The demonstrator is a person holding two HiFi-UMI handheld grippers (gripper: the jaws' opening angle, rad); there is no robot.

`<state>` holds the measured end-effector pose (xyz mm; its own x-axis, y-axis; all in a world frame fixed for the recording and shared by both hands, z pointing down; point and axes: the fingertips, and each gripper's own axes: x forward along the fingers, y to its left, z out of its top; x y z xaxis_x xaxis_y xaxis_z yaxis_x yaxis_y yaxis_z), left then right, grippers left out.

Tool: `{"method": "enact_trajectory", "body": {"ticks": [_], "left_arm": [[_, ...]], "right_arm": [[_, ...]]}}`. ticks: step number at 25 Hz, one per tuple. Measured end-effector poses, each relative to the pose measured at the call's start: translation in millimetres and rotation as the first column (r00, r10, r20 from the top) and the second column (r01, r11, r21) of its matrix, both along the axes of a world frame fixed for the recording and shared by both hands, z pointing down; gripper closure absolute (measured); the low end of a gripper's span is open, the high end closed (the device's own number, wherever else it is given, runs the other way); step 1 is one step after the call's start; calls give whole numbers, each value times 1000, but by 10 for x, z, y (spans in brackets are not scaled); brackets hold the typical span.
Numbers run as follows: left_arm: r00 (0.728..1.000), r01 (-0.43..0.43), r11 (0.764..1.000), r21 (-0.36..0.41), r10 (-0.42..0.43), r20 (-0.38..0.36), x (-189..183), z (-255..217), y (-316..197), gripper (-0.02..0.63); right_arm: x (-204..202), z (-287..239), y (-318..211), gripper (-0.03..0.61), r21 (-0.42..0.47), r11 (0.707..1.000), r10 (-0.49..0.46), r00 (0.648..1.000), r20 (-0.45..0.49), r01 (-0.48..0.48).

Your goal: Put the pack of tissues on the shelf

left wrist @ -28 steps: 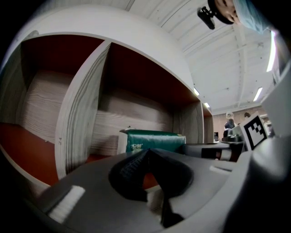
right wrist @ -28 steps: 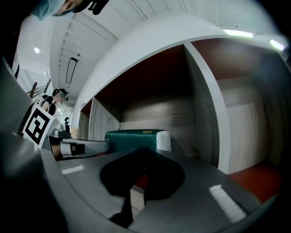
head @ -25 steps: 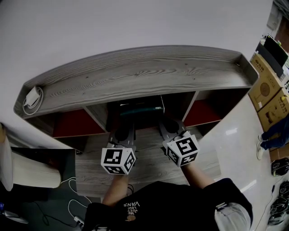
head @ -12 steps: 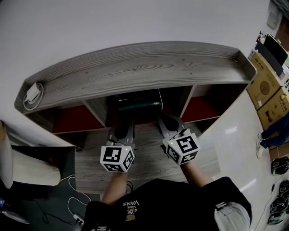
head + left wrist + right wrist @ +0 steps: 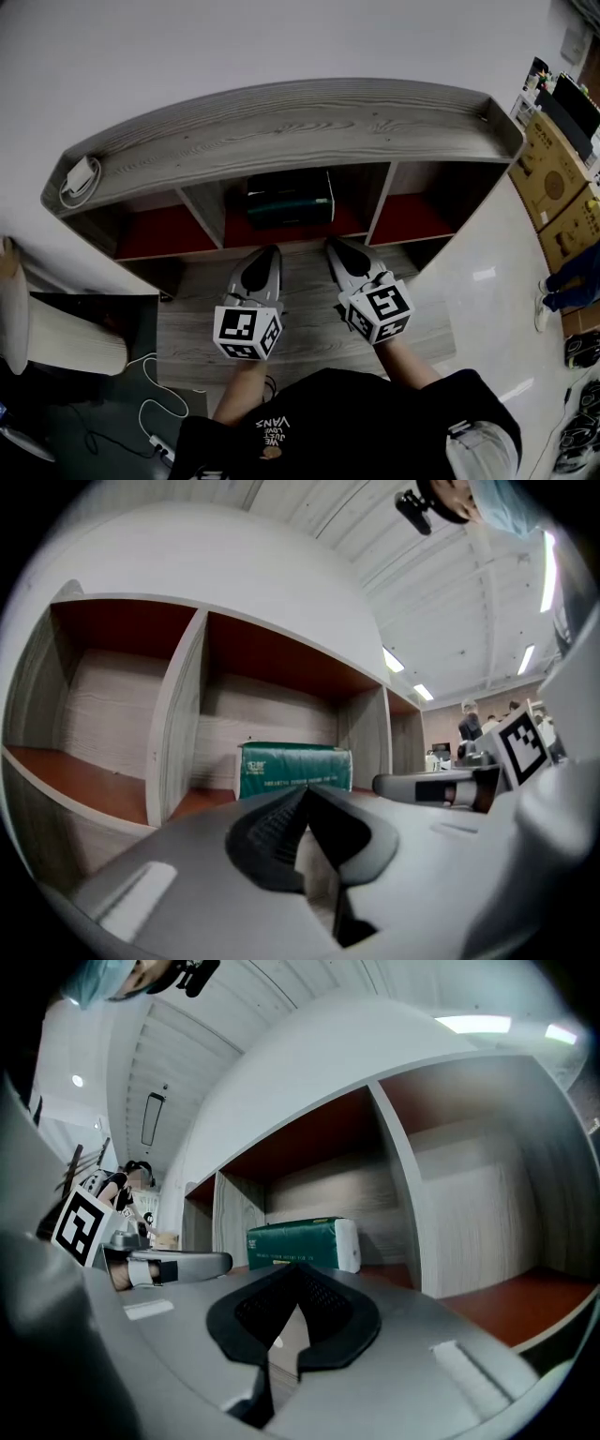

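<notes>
Grey wood-grain floor (image 5: 307, 314) meets a white wall (image 5: 234, 47), and against the wall stands a low shelf (image 5: 300, 127) with a grey top and three red-floored compartments.

The left gripper (image 5: 269, 251) and right gripper (image 5: 332, 246) are held side by side over the floor in front of the middle compartment, near each other but not touching. Both point into the shelf. In the left gripper view the jaws are pressed together at their tips with nothing between them. The right gripper view shows the same: jaws together, holding and touching nothing.

The pack (image 5: 289, 199), dark green with a white end face, sits on the red floor of the middle compartment. It is set back from the front edge and stands between the two dividers without touching either. It lies ahead of both pairs of jaws, clearly apart from them. From above it sits roughly between the lines along which the two grippers point. Each gripper view shows it just above the closed tips, with the other gripper alongside.

A white charger (image 5: 80, 174) with a coiled cable rests on the left end of the shelf top. Cardboard boxes (image 5: 553, 187) stand past the right end.
</notes>
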<state>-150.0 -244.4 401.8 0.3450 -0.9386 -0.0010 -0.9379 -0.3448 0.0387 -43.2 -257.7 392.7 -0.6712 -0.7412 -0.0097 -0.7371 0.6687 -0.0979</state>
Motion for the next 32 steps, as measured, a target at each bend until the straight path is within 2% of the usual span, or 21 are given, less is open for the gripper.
{"method": "enact_trajectory", "body": {"ticks": [7, 13, 26, 32], "left_arm": [[1000, 1, 1000, 4, -1, 10, 115, 65, 161, 561], [1000, 3, 1000, -3, -3, 6, 225, 223, 300, 561], [996, 86, 996, -41, -86, 1, 369, 606, 723, 561], [990, 137, 986, -99, -138, 2, 442, 841, 1020, 561]], "right_arm": [[99, 81, 129, 574, 21, 1000, -10, 1000, 6, 10], [184, 230, 252, 574, 5, 1000, -29, 1000, -1, 29], [427, 724, 591, 574, -45, 994, -105, 994, -29, 103], [601, 898, 800, 574, -78, 987, -141, 989, -44, 138]]}}
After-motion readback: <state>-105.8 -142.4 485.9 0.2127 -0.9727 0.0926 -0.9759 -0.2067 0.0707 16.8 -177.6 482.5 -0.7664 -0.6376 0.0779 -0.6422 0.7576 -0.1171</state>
